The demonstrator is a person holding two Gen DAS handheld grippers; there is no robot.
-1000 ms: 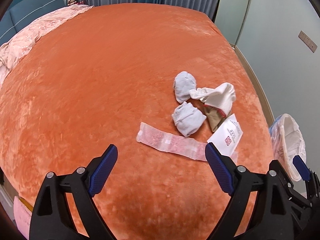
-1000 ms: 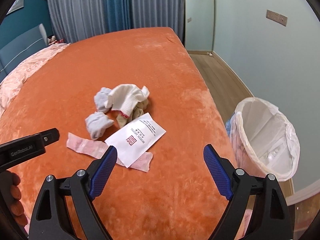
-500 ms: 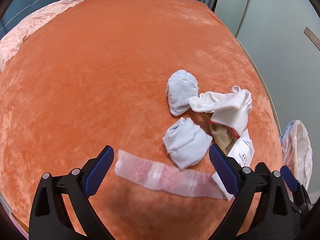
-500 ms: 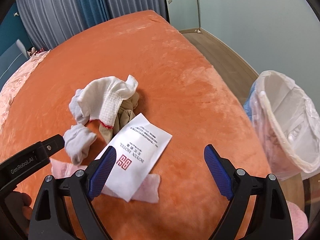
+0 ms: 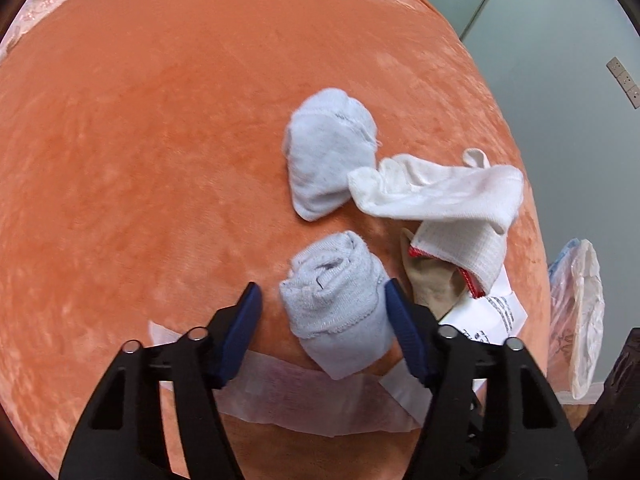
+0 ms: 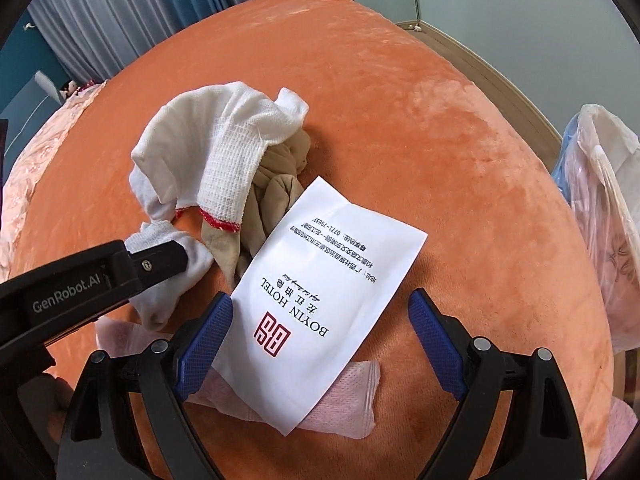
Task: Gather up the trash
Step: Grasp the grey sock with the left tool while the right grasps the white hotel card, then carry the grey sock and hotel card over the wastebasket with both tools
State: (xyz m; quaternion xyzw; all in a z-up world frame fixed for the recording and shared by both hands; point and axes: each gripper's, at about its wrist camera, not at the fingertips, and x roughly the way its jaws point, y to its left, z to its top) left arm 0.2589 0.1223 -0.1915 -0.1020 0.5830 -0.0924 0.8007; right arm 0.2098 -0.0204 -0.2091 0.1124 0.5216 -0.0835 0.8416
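Observation:
On the orange bed lie two balled pale-blue socks, the near one (image 5: 336,304) and the far one (image 5: 328,160). Beside them are a white sock with red trim (image 5: 444,200), a beige sock (image 6: 276,196), a white hotel packet (image 6: 328,292) and a pink wrapper strip (image 5: 304,396). My left gripper (image 5: 324,308) is open with its jaws either side of the near blue sock, the right pad touching it. My right gripper (image 6: 320,320) is open over the hotel packet, whose near end lies between the jaws. The left gripper's arm (image 6: 80,280) shows in the right wrist view.
A trash bin with a white liner bag (image 6: 604,216) stands on the floor off the bed's right edge; it also shows in the left wrist view (image 5: 580,312). Pink bedding (image 6: 44,152) lies at the far left. Curtains (image 6: 132,8) hang behind the bed.
Both grippers have moved forward and down toward the pile. The left jaws have narrowed around the near blue sock. The right jaws now straddle the hotel packet.

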